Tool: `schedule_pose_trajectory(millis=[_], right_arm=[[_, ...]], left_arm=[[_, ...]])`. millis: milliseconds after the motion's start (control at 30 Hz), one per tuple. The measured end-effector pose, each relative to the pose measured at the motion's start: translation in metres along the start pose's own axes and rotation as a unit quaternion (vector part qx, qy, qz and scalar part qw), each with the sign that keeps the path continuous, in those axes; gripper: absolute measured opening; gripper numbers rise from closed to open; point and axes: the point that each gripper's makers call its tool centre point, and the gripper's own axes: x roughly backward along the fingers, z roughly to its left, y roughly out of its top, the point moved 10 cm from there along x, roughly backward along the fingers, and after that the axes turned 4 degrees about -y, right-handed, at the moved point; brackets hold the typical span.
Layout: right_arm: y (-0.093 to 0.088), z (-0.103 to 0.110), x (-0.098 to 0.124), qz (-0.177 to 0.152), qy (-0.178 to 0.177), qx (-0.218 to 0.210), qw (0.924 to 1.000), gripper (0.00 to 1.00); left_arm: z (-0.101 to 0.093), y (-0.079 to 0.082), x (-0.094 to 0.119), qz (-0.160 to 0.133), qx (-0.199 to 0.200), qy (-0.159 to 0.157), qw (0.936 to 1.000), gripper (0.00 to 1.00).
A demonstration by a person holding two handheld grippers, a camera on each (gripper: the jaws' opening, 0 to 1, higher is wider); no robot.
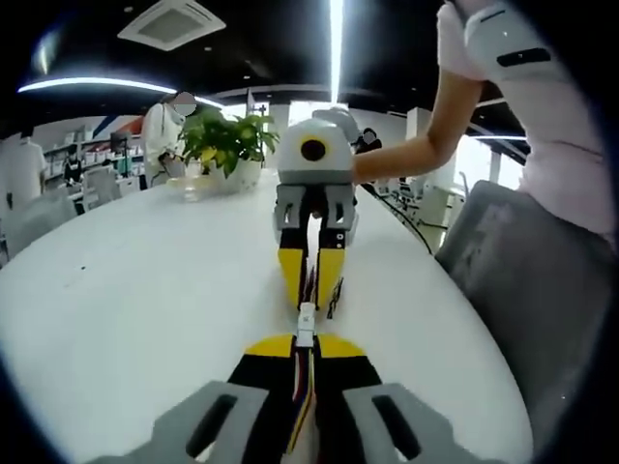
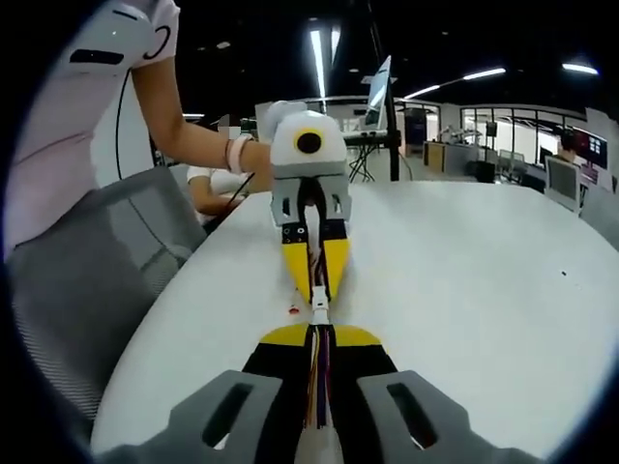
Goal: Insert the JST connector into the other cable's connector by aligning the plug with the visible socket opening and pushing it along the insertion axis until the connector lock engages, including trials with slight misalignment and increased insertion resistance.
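Observation:
My two grippers face each other tip to tip over a white table. In the left gripper view, my left gripper (image 1: 305, 346) is shut on a cable of coloured wires (image 1: 304, 379). Its white JST connector (image 1: 306, 324) sticks out toward the right gripper (image 1: 311, 290), whose yellow jaws are closed on the other cable. In the right gripper view, my right gripper (image 2: 319, 336) pinches a bundle of wires (image 2: 319, 382). The white connector (image 2: 319, 311) sits between it and the left gripper (image 2: 317, 275). The two connector halves touch; how deep they are seated cannot be told.
The white table (image 1: 126, 290) spreads wide to one side. A potted plant (image 1: 227, 145) stands at its far end. A grey chair (image 1: 532, 280) (image 2: 87, 271) stands by the table's edge beside the person. A tiny red bit (image 2: 293, 310) lies near the connector.

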Motion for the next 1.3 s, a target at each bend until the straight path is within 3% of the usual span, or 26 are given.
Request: schedule_pose_trajectory(millis=[233, 1000, 1300], right_arm=[[0.002, 0.002, 0.0, 0.002, 0.009, 0.008, 0.9999, 0.03], [0.005, 0.008, 0.007, -0.027, 0.013, -0.009, 0.9995, 0.03], [0.001, 0.006, 0.005, -0.019, 0.007, -0.007, 0.9998, 0.03]], left_arm=[[0.0, 0.002, -0.003, 0.004, -0.002, -0.013, 0.9999, 0.0], [-0.003, 0.009, -0.007, -0.03, 0.011, -0.022, 0.9993, 0.0], [-0.002, 0.006, -0.011, -0.024, 0.013, -0.024, 0.9993, 0.0]])
